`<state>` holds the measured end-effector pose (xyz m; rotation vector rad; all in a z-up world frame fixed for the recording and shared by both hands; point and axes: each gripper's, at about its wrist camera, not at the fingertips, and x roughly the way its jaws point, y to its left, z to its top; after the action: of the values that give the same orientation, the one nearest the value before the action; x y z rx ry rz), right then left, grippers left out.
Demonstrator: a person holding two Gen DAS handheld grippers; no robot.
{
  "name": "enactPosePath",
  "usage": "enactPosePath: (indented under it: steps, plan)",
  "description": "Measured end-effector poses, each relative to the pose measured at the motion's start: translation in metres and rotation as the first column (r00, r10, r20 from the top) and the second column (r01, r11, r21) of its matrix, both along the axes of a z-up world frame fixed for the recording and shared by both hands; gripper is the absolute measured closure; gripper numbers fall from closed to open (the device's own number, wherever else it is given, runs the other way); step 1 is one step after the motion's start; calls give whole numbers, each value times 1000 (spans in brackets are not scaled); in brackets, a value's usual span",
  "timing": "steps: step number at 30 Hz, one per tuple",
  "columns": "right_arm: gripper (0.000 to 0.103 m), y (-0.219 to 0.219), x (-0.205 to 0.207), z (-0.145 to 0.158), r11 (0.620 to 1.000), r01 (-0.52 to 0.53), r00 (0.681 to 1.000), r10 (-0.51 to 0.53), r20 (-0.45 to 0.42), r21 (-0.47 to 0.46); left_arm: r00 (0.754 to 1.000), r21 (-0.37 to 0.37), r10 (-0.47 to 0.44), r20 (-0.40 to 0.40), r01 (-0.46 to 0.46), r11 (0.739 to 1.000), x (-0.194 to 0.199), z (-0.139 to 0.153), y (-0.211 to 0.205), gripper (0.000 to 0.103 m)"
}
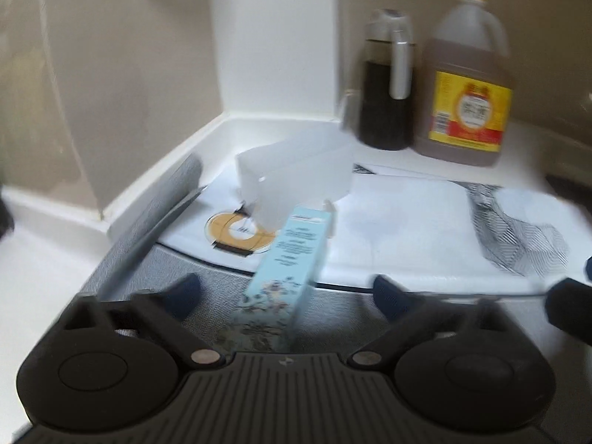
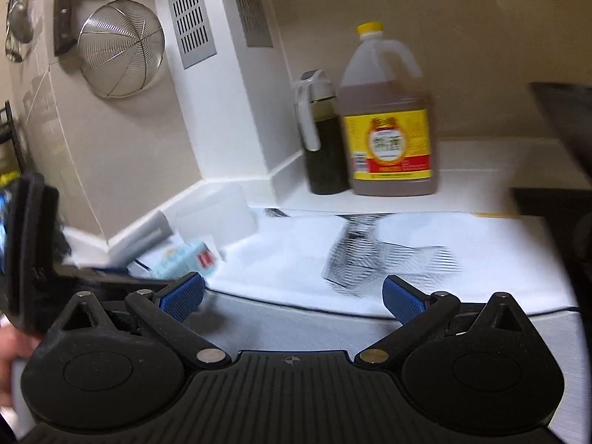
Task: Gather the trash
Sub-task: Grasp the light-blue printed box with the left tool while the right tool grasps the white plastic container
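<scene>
A light blue flowered carton (image 1: 285, 273) lies on the white counter sheet (image 1: 399, 222), its near end between the jaws of my left gripper (image 1: 286, 292). There is a gap on each side and the pads do not press on it, so the left gripper is open. Behind the carton stands a translucent plastic tub (image 1: 296, 174) beside a round yellow disc (image 1: 236, 235). A crumpled black-and-white striped wrapper (image 2: 370, 248) lies just ahead of my right gripper (image 2: 292, 296), which is open and holds nothing. The same carton (image 2: 185, 259) shows at the left of the right wrist view.
A dark sauce dispenser (image 1: 386, 85) and a big yellow-capped jug (image 1: 466, 92) stand by the back wall. A grey roll (image 1: 159, 214) leans at the left edge. A strainer (image 2: 118, 48) and a cleaver (image 2: 66, 11) hang on the wall. A dark pan-like shape (image 2: 566, 122) is at the right.
</scene>
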<state>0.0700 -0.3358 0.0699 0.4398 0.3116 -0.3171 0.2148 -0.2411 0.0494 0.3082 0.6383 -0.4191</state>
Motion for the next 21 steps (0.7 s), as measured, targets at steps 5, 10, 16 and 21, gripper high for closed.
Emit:
enactPosePath:
  steps: [5, 10, 16, 21]
  plan:
    - [0, -1, 52, 3, 996, -84, 996, 84, 33, -10, 995, -65, 51, -81, -56, 996, 8, -1, 40, 71]
    - [0, -1, 108, 4, 987, -145, 989, 146, 5, -63, 989, -126, 98, -112, -112, 986, 3, 6, 90, 71]
    - [0, 17, 172, 10, 970, -192, 981, 186, -55, -149, 991, -111, 91, -97, -101, 989, 2, 7, 107, 71]
    - [0, 19, 207, 8, 966, -157, 985, 138, -104, -204, 994, -104, 68, -89, -78, 992, 6, 3, 105, 71]
